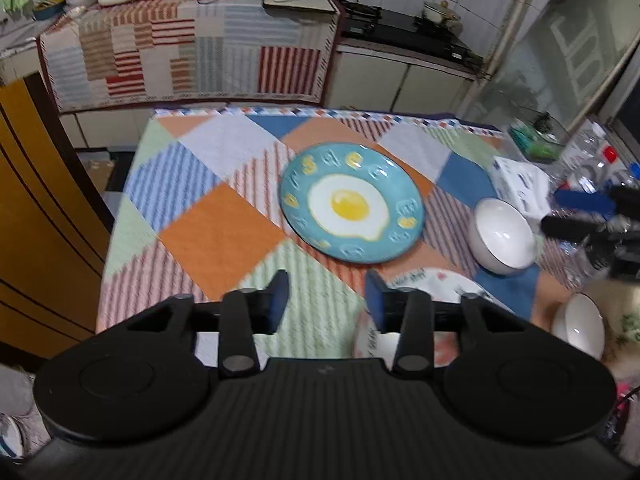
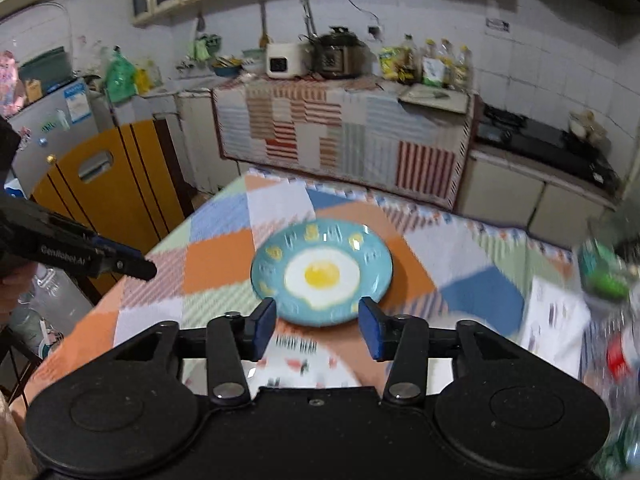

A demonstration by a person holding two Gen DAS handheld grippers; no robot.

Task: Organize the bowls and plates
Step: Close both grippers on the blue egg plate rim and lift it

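A teal plate with a fried-egg picture (image 1: 352, 208) lies flat in the middle of the patchwork tablecloth (image 1: 216, 236); it also shows in the right wrist view (image 2: 322, 270). A white bowl (image 1: 505, 235) sits to its right, and a second white bowl (image 1: 584, 326) stands nearer the front right. A white plate with print (image 1: 428, 284) lies partly under my left gripper (image 1: 326, 300), which is open and empty above the cloth. My right gripper (image 2: 318, 326) is open and empty, just short of the teal plate, above the white printed plate (image 2: 308, 356).
A tissue pack (image 1: 520, 184), plastic bottles (image 1: 596, 160) and a green-filled container (image 1: 536, 140) crowd the table's right edge. A yellow folding chair (image 2: 116, 184) stands left of the table. A cloth-covered counter (image 1: 188, 44) and stove (image 1: 404, 28) lie behind.
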